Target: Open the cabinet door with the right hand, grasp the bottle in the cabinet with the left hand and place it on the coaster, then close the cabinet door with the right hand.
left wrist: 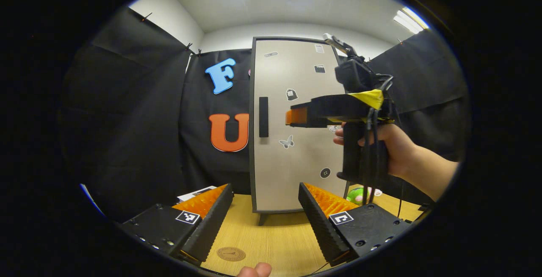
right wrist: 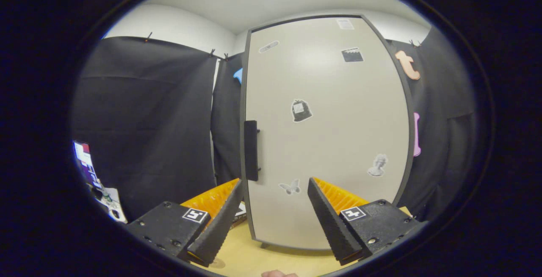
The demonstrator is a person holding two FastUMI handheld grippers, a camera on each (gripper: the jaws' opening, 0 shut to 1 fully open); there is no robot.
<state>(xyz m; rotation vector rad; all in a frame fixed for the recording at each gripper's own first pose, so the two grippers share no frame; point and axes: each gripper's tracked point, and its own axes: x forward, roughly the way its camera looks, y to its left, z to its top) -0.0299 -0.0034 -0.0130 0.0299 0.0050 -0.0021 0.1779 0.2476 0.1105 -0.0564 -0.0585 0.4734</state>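
A pale cabinet (left wrist: 296,141) with a dark frame stands shut on the wooden table; its black vertical handle (left wrist: 263,117) is on the left side of the door. A round brown coaster (left wrist: 231,253) lies on the table between my left gripper's fingers. My left gripper (left wrist: 266,192) is open, low and back from the cabinet. In the left gripper view a hand holds my right gripper (left wrist: 292,117) up in front of the door, just right of the handle. From the right gripper view the door (right wrist: 326,133) is close, the handle (right wrist: 251,150) sits above the left finger, and my right gripper (right wrist: 274,187) is open. The bottle is hidden.
Black cloth walls the booth on both sides and behind the cabinet. A green object (left wrist: 356,194) lies on the table (left wrist: 275,234) to the cabinet's right. Papers (left wrist: 197,192) lie at the cabinet's left foot. A screen (right wrist: 87,162) glows at the far left in the right gripper view.
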